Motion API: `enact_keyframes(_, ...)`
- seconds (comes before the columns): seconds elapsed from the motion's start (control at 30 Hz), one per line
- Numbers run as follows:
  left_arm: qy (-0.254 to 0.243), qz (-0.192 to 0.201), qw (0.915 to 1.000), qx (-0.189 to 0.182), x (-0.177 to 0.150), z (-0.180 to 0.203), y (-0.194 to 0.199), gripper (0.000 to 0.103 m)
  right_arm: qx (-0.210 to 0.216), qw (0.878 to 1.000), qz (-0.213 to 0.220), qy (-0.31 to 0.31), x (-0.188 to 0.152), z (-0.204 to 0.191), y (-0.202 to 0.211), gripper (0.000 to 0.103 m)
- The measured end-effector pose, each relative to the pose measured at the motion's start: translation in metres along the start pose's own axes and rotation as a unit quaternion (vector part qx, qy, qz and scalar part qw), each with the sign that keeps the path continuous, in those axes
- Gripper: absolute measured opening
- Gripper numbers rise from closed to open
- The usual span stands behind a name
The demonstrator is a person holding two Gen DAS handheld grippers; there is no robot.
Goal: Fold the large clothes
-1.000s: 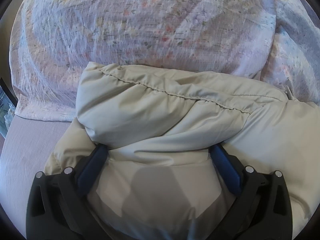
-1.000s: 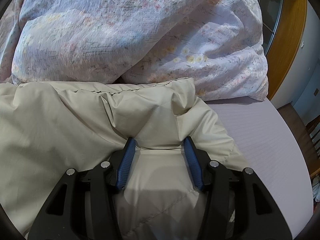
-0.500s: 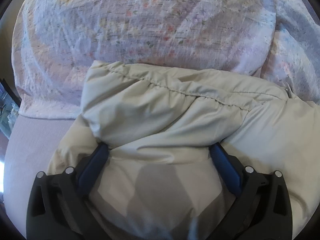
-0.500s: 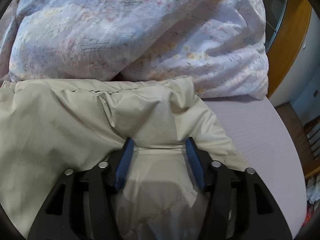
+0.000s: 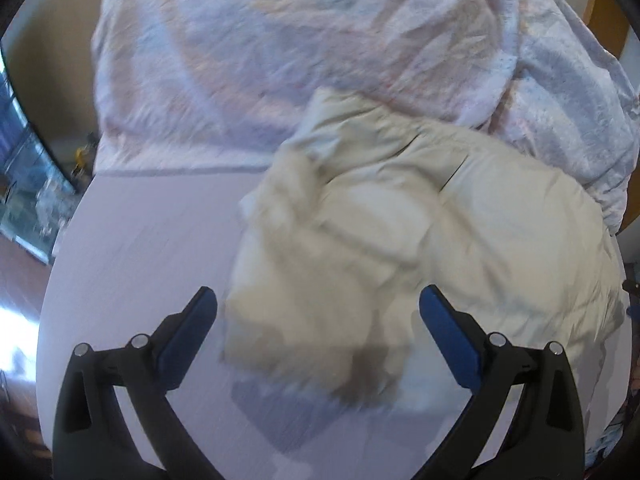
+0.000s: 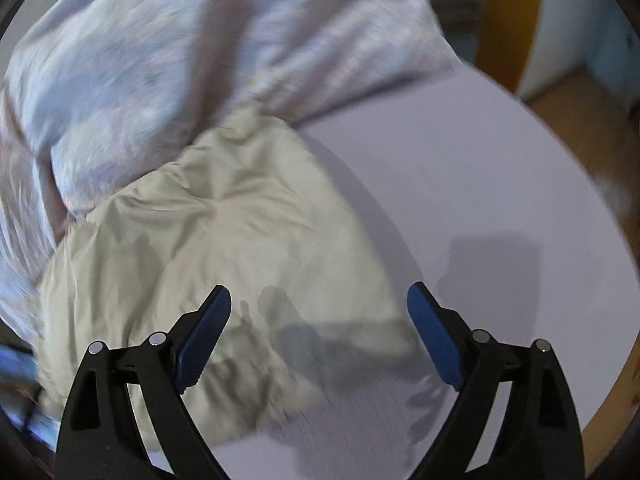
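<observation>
A beige puffy jacket (image 5: 400,232) lies bunched on the lilac bed sheet (image 5: 152,248); it also shows in the right wrist view (image 6: 224,232). My left gripper (image 5: 318,308) is open and empty, raised above the jacket's near left edge. My right gripper (image 6: 318,304) is open and empty, raised above the jacket's near right edge. The blue pads (image 5: 448,336) hold nothing. Both views are blurred by motion.
A crumpled floral duvet (image 5: 304,52) lies piled behind the jacket, also in the right wrist view (image 6: 160,52). The bare sheet (image 6: 480,208) spreads right of the jacket. A wooden frame (image 6: 504,20) and floor lie beyond the bed's right edge.
Both grippers opened wider, let go of the jacket folds they pressed around, and pulled back and up. The jacket now lies free on the bed.
</observation>
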State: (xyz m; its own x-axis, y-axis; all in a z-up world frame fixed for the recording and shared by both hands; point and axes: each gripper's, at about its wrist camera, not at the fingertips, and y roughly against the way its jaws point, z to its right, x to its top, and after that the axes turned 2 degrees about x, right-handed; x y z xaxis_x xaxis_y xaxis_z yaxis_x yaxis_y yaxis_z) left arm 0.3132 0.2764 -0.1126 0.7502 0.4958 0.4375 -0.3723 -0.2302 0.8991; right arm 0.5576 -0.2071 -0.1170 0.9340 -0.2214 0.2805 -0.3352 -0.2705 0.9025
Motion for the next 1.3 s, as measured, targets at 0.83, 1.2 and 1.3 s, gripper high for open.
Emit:
enact_keyframes(0.83,0.115,-0.081,0.9892,-0.041,-0.021,0.008,-0.044,0.101,0.124,0.98,-0.073,-0.14,-0.027,0.011,-0.059,0.088)
enact_keyframes(1.2,0.161,-0.078,0.9802,-0.085,-0.022,0.003,-0.059,0.086,0.122,0.98,-0.062,-0.147,-0.03,0.016,-0.055,0.06)
enact_keyframes(1.3,0.159,-0.063,0.9821,-0.08,-0.021,0.004,-0.051,0.068,0.13,0.978,-0.061,-0.149,-0.032,0.019,-0.051,0.046)
